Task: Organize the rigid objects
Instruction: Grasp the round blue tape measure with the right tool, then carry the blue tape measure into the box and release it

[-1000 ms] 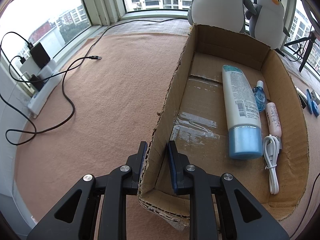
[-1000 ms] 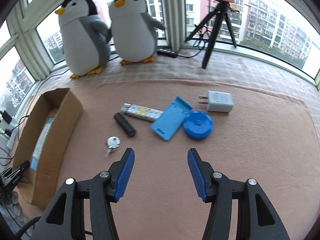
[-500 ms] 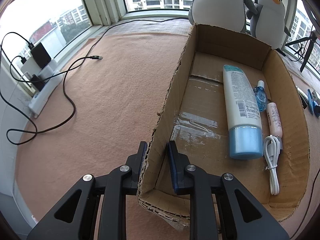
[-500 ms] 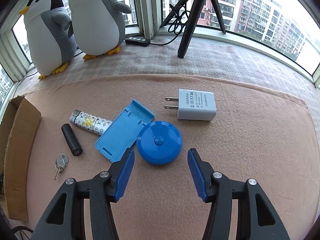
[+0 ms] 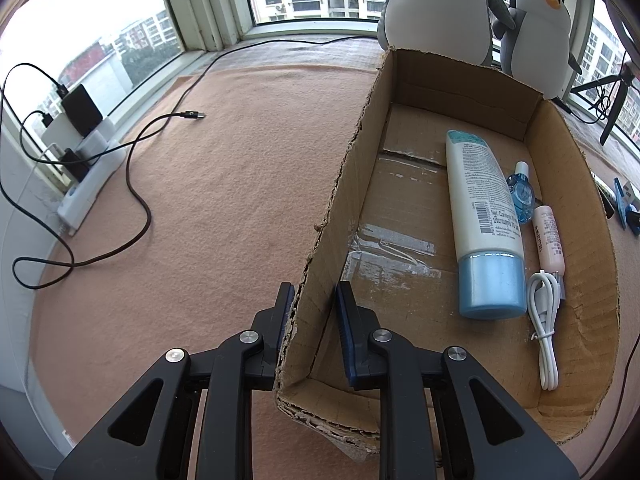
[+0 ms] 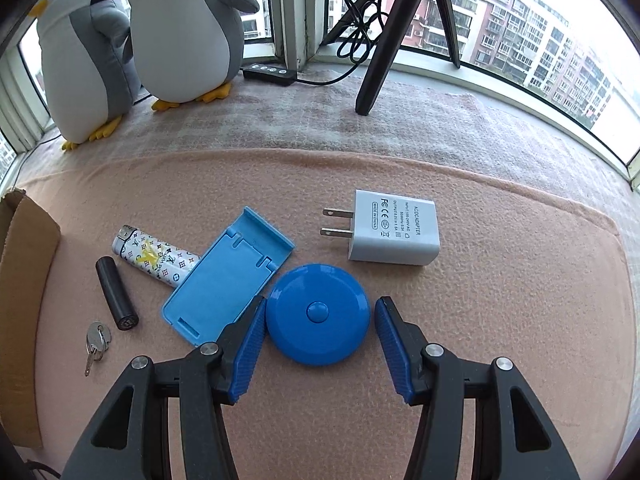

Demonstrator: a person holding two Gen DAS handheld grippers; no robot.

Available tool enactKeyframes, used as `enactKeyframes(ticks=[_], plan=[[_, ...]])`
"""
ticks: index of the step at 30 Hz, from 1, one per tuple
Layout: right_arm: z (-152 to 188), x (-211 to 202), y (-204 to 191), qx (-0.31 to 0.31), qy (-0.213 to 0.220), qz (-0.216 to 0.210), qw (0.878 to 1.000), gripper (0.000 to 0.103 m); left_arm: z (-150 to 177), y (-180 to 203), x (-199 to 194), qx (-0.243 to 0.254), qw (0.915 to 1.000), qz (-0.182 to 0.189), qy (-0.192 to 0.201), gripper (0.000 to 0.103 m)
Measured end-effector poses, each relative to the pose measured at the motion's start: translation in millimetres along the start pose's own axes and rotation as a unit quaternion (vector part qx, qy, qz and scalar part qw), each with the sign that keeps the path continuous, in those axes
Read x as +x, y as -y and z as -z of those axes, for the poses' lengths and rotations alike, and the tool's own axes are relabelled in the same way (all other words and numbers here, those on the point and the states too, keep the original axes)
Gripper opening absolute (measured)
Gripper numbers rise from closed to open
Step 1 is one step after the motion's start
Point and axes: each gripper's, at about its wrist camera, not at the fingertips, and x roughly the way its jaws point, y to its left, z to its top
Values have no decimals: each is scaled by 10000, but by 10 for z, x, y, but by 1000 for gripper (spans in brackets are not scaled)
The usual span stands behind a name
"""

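My left gripper (image 5: 314, 298) is shut on the near left wall of the cardboard box (image 5: 340, 184), one finger outside and one inside. In the box lie a white tube with a blue cap (image 5: 482, 224), a small blue bottle (image 5: 521, 192), a pink tube (image 5: 549, 240) and a coiled white cable (image 5: 544, 320). My right gripper (image 6: 320, 312) stands open low over the pink blanket, its blue pads on either side of a round blue disc (image 6: 318, 314); I cannot tell if the left pad touches it. Beside the disc lie a blue phone stand (image 6: 224, 280) and a white charger (image 6: 394, 228).
Left of the stand lie a patterned lighter (image 6: 154, 256), a black cylinder (image 6: 116, 294) and keys (image 6: 96, 342). Two plush penguins (image 6: 176, 32) and a tripod (image 6: 392, 36) stand by the window. A black cable (image 5: 136, 168) and a power strip (image 5: 86, 164) lie left of the box.
My right gripper has moved forward and down from bare blanket until its open fingers flank the blue disc. The left gripper has stayed on the box wall.
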Motion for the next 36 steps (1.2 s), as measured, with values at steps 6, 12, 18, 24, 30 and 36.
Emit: enactKeyframes(ticks=[6, 12, 18, 24, 30, 36], plan=[[51, -29, 23, 20, -42, -46, 10000, 46, 1, -6, -1, -5, 10000, 0, 4, 20], [160, -98, 40, 68, -16, -66, 10000, 46, 1, -6, -1, -9, 10000, 3, 4, 20], [267, -287, -12, 85, 112, -149, 9998, 46, -2, -8, -2, -15, 10000, 5, 9, 19], [269, -639, -346, -194, 379, -420, 9982, 46, -2, -3, -6, -14, 10000, 5, 8, 19], [227, -951, -874, -610, 606, -858, 9926, 46, -5, -2, -4, -24, 10000, 11, 13, 19], [256, -1129, -1411, -1053, 691, -1326, 9831, 46, -7, 4, -3, -45, 10000, 17, 23, 19]])
